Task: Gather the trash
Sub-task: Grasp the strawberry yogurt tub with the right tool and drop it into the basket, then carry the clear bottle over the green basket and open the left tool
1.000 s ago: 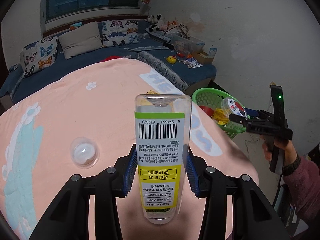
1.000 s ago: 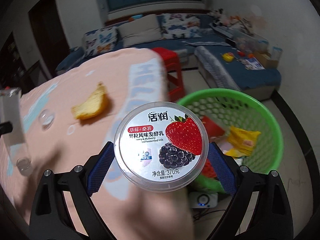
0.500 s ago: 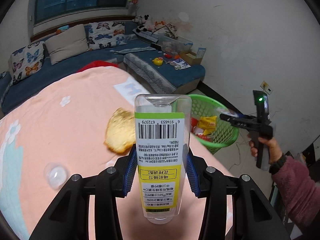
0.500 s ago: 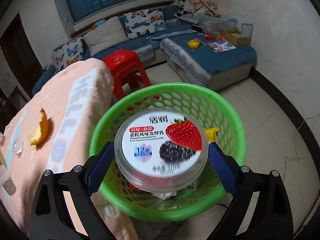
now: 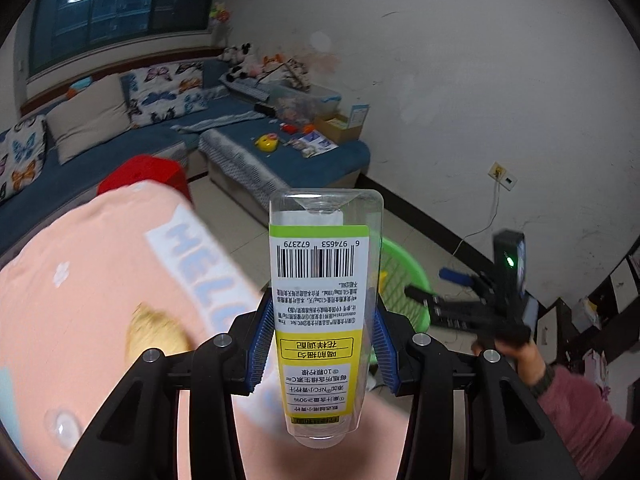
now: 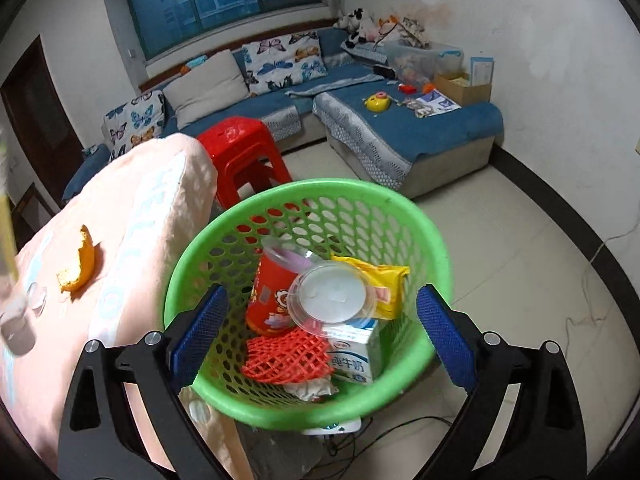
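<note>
While I inspected, findings were:
Left gripper (image 5: 324, 344): my pads clamped the bottle (image 5: 325, 312), held above the table (image 5: 80, 280).
Right gripper (image 6: 320, 320): my jaws stood apart, empty, over the basket (image 6: 436, 248).
Cup (image 6: 332, 294): lay inside basket.

Both tools share one build: black, angular plastic arms with triangular cut-outs and round silver screw heads at the joints, ending in blue ribbed pads (image 5: 260, 344). On the right gripper (image 6: 322, 326) the pads (image 6: 444, 332) show a fine mesh texture. From the left gripper (image 5: 322, 346), the other tool's black handle carries an upright module with a green light. The person's hand (image 5: 506, 346) wears a dark wristband and a fuzzy pink sleeve (image 5: 580, 420).
</note>
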`<move>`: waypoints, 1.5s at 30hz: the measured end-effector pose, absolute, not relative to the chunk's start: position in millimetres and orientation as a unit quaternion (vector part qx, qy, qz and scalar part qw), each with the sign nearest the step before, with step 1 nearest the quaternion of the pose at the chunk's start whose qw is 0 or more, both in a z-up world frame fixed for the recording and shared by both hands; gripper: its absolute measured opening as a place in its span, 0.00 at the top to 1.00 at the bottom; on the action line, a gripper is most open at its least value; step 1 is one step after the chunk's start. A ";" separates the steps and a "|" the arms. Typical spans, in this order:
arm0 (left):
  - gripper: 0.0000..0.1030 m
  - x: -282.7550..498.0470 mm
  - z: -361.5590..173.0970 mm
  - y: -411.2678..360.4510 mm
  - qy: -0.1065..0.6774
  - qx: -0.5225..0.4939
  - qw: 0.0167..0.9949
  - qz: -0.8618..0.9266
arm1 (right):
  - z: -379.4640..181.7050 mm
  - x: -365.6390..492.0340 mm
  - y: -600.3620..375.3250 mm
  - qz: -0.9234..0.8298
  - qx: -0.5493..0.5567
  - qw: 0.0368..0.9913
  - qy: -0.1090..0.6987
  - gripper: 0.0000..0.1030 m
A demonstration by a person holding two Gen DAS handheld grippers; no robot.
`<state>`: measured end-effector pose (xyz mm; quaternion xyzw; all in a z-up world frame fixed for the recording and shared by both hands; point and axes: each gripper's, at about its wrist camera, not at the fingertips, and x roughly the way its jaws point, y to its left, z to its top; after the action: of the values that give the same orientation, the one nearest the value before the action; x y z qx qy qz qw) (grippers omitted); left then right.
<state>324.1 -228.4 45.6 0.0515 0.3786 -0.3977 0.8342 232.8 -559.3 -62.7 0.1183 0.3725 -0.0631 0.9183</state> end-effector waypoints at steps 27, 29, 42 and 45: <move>0.57 354.6 -54.2 -377.0 0.408 0.086 0.825 -0.381 | -60.2 144.6 -590.6 -0.075 0.165 0.921 0.346 0.08; 0.55 354.7 -62.1 -378.7 0.422 0.085 0.819 -0.380 | -60.2 142.6 -592.6 -0.077 0.167 0.921 0.345 0.08; 0.38 336.0 -48.5 -337.2 0.419 0.074 0.822 -0.380 | -48.5 143.9 -576.9 -0.062 0.159 0.925 0.338 0.08; 0.38 332.4 -41.1 -309.6 0.416 0.058 0.830 -0.368 | -42.3 146.9 -565.5 -0.052 0.154 0.928 0.334 0.08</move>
<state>332.4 -309.6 -41.1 0.0577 0.4155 -0.3683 0.8297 146.9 -565.5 -42.3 0.1540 0.3345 -0.0522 0.9283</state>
